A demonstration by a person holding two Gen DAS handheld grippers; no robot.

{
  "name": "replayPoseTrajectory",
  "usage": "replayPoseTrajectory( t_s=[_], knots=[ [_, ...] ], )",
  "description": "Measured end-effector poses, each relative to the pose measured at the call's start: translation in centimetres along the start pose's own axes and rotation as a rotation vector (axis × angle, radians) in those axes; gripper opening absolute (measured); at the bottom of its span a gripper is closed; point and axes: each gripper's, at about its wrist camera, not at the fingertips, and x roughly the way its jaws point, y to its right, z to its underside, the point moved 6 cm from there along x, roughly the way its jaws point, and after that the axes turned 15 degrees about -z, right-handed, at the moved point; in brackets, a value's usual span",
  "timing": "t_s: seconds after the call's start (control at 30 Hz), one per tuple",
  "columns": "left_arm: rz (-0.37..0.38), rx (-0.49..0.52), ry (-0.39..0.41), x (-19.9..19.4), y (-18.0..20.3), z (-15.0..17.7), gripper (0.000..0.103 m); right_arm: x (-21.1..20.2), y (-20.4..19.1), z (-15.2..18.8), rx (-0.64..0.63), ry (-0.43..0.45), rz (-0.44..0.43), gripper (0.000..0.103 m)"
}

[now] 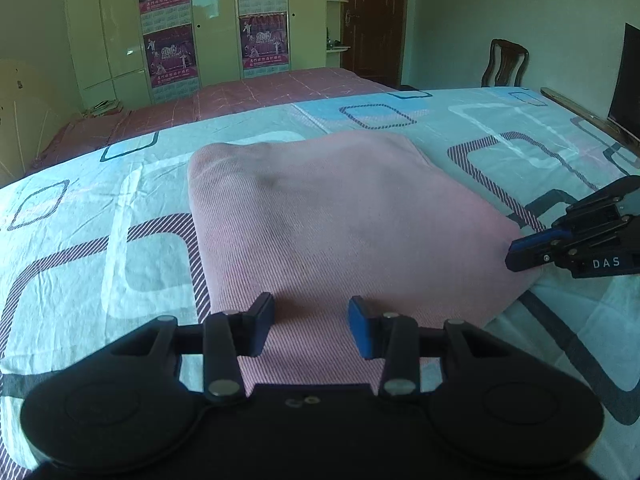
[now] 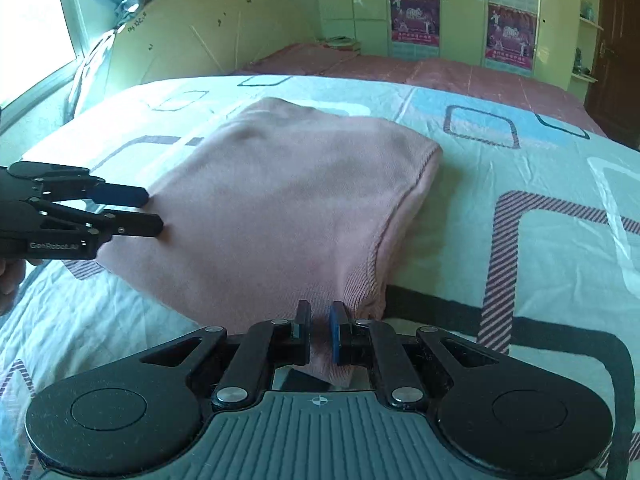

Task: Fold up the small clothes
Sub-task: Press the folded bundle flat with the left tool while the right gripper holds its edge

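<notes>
A pink knit garment lies folded in a rough rectangle on the patterned bedsheet; it also shows in the right wrist view. My left gripper is open, its fingers straddling the garment's near edge; it appears in the right wrist view at the garment's left edge. My right gripper is shut on the garment's ribbed near corner; it appears in the left wrist view at the garment's right corner.
The light blue sheet with square patterns covers the bed. A second bed with a pink cover lies beyond. Wardrobes with posters, a door, a chair and a dark screen line the walls.
</notes>
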Motion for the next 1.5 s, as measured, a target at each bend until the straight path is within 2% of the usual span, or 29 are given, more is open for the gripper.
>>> replayPoseTrajectory(
  t_s=[0.43,0.5,0.53,0.57,0.6,0.63,0.67,0.73,0.8,0.9,0.97,1.0,1.03,1.07,1.17,1.3,1.33,1.4,1.5],
  knots=[
    [-0.027,-0.042,-0.049,-0.5,-1.4,2.9,0.041,-0.3,-0.5,-0.1,0.001,-0.031,0.038,0.009],
    [-0.046,-0.053,-0.032,-1.3,-2.2,2.6,0.04,-1.4,-1.1,-0.9,0.001,0.019,0.024,0.009],
    [-0.061,-0.064,-0.014,-1.7,-2.8,2.3,0.047,-2.1,-1.4,-1.5,-0.004,0.048,0.015,0.009],
    [-0.077,-0.08,0.009,-2.1,-3.6,1.9,0.066,-2.7,-1.6,-2.2,-0.014,0.074,0.017,0.009],
    [-0.088,-0.094,0.024,-2.2,-4.2,1.6,0.076,-3.1,-1.5,-2.9,-0.02,0.093,0.025,0.009],
    [-0.095,-0.112,0.038,-2.1,-4.9,1.1,0.082,-3.3,-1.3,-3.7,-0.014,0.115,0.031,0.009],
    [-0.093,-0.123,0.037,-1.7,-5.5,0.5,0.079,-3.3,-0.7,-4.5,0.0,0.136,0.036,0.009],
    [-0.067,-0.164,0.033,-0.7,-6.3,-0.8,0.078,-3.0,0.9,-6.1,0.045,0.177,0.056,0.009],
    [-0.002,-0.232,0.013,0.7,-6.9,-2.1,0.078,-2.5,2.8,-7.3,0.134,0.208,0.058,0.009],
    [0.105,-0.322,-0.049,2.9,-7.0,-3.3,0.08,-0.8,6.5,-7.7,0.363,0.169,-0.026,0.01],
    [0.151,-0.365,-0.097,4.3,-6.8,-3.2,0.081,-0.2,8.0,-7.1,0.441,0.169,-0.045,0.012],
    [0.149,-0.374,-0.111,4.9,-6.8,-3.1,0.081,0.0,8.8,-6.8,0.483,0.168,-0.064,0.028],
    [0.149,-0.379,-0.126,5.3,-6.8,-2.9,0.081,-0.1,9.4,-6.4,0.516,0.174,-0.072,0.052],
    [0.153,-0.391,-0.144,5.8,-6.9,-2.6,0.081,-0.2,9.8,-6.1,0.531,0.186,-0.073,0.057],
    [0.171,-0.432,-0.184,6.8,-7.1,-1.7,0.079,-0.9,10.1,-5.7,0.535,0.22,-0.112,0.058],
    [0.234,-0.495,-0.219,7.8,-7.3,-1.1,0.075,0.2,10.6,-5.7,0.546,0.2,-0.173,0.058],
    [0.242,-0.511,-0.224,8.0,-7.3,-1.2,0.073,0.5,10.9,-5.7,0.555,0.202,-0.171,0.058],
    [0.234,-0.511,-0.226,8.2,-7.3,-1.3,0.073,0.4,11.6,-5.6,0.56,0.224,-0.114,0.057],
    [0.219,-0.501,-0.218,8.4,-7.2,-1.7,0.071,0.6,10.7,-6.3,0.501,0.238,-0.147,0.036]
  ],
)
